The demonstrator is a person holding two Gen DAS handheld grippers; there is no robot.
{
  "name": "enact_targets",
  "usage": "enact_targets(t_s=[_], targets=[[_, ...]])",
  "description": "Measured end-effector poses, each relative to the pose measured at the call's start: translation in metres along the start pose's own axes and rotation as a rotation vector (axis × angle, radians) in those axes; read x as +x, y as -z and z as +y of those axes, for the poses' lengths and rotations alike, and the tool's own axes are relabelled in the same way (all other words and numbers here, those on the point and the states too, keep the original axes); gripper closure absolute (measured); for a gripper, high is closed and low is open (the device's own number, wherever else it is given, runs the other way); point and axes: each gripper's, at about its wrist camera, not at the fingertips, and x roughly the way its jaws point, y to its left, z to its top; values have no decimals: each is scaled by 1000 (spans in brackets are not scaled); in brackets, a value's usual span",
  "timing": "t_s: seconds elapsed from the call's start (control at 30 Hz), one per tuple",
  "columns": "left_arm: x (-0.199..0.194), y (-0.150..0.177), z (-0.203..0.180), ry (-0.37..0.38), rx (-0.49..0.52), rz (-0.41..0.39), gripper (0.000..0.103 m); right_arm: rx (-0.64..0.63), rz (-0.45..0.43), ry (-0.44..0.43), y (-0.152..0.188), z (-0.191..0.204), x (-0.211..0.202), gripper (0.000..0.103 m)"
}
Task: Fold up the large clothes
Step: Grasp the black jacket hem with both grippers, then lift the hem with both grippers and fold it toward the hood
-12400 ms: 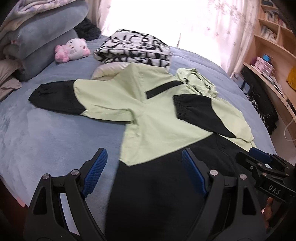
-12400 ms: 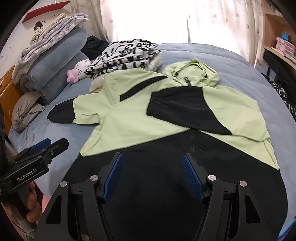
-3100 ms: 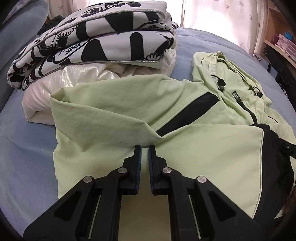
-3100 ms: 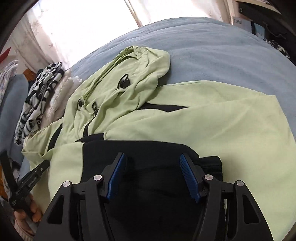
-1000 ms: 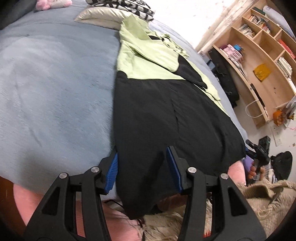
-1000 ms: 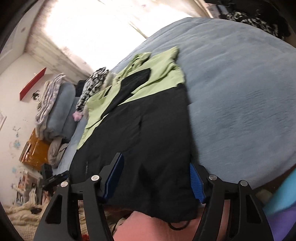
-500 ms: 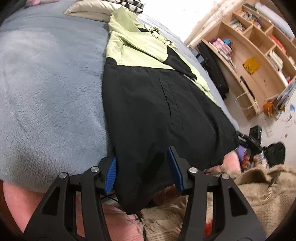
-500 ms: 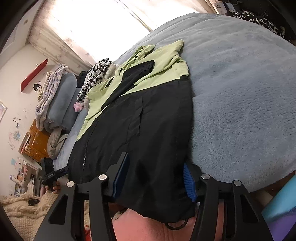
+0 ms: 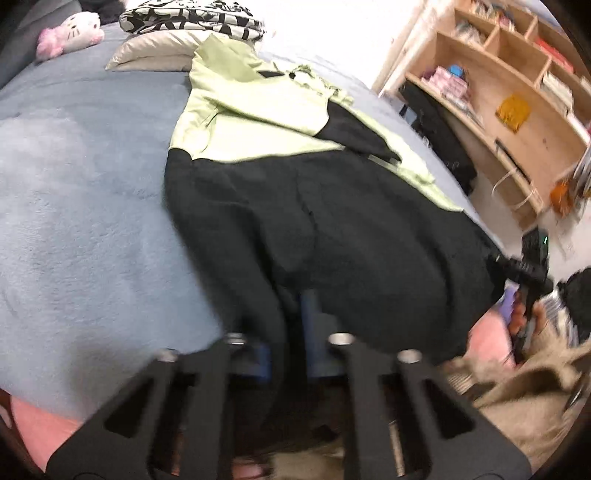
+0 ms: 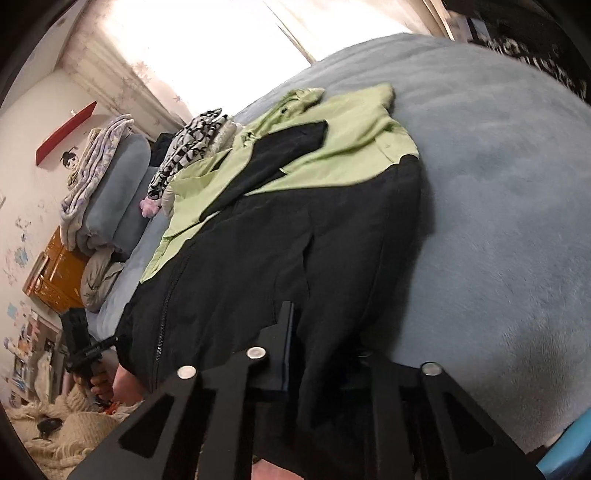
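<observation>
A light green and black hooded jacket (image 9: 332, 221) lies flat on the blue-grey bed (image 9: 74, 184), sleeves folded in, its black lower part toward me. My left gripper (image 9: 290, 332) is at the hem's left corner, jaws closing, with black fabric pinched between the blue pads. In the right wrist view the jacket (image 10: 258, 258) runs away from my right gripper (image 10: 325, 343), whose jaws are closing on the hem's right corner; black cloth drapes over one finger. Each gripper shows small in the other's view, held by a hand: the right gripper (image 9: 528, 266) and the left gripper (image 10: 81, 343).
Folded black-and-white clothes (image 9: 192, 18) and a pink plush toy (image 9: 70, 33) sit at the bed's far end. Stacked blankets (image 10: 107, 184) lie beside them. Wooden shelves (image 9: 517, 92) stand to the right. A cream knitted rug (image 10: 74, 424) covers the floor below the bed's edge.
Both grippers went from open around the black hem to closed on it. Both have moved, and the hem now bunches up at the fingers.
</observation>
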Motion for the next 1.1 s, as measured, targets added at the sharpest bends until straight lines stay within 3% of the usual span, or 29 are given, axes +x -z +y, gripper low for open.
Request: enact_targets(t_s=[0.2,0.3,0.53,0.63,0.8,0.97,1.1], targets=[[-53,-17,-19,117,-60,-204,102,16,-146,-59,-7,26,-49,98],[-75,-19,-26,152,-68,-253,103,22,-184,-86,-7,37,-70,99],[-133,-1,-26,190,-99,-293,103,-25,-177,-99,0,66,-106,99],[-148,14,-9,165,-150,-282,103,-25,-158,-87,-5,69,-107,99],[-142,18,15,182,-275,-271,103,56,-152,-119,-27,61,-93,99],[-120,-29,23,187,-375,-341,103,199,-191,-139,-83,48,-67,99],[-88,-107,38,138,-495,-429,103,396,-240,-100,-161,17,-41,99]])
